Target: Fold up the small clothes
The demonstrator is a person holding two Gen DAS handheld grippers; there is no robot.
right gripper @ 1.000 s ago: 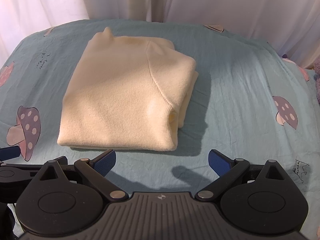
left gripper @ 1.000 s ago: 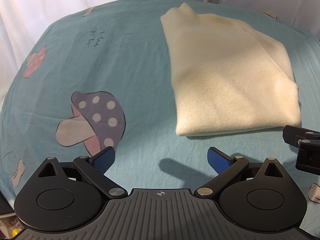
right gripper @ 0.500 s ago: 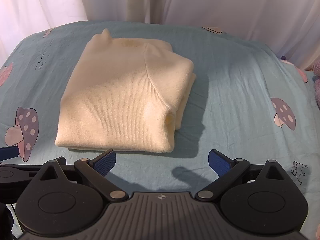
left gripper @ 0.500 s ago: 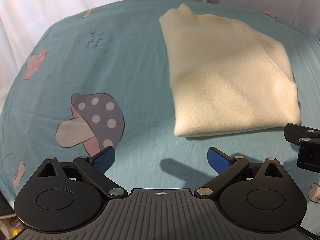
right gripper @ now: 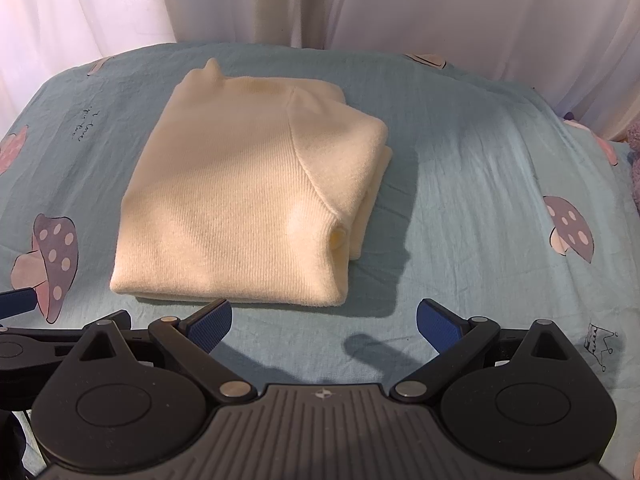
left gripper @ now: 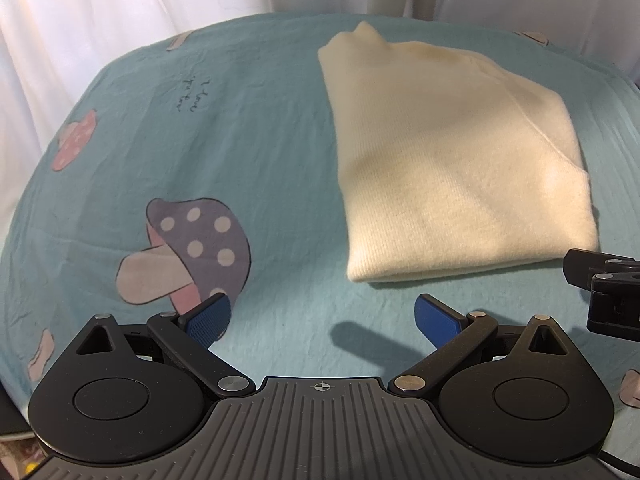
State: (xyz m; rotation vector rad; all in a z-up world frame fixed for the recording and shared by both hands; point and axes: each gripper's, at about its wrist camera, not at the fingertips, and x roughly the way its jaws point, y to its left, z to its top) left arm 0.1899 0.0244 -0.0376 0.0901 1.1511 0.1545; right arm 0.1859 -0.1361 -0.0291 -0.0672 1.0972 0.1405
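A cream knit sweater lies folded into a thick rectangle on the teal mushroom-print sheet. My left gripper is open, hovering over bare sheet just in front of the sweater's near left corner, holding nothing. My right gripper is open too, sitting just short of the sweater's near edge with nothing between its blue pads. The right gripper's black body shows at the right edge of the left wrist view.
White curtains hang behind the far edge of the bed. Printed mushrooms mark the sheet. Bare sheet stretches left of the sweater and to its right. A purple plush object peeks in at the far right.
Both views have shifted only slightly; the sweater sits a touch further off in the right wrist view. Both grippers stay open and the sweater has not moved.
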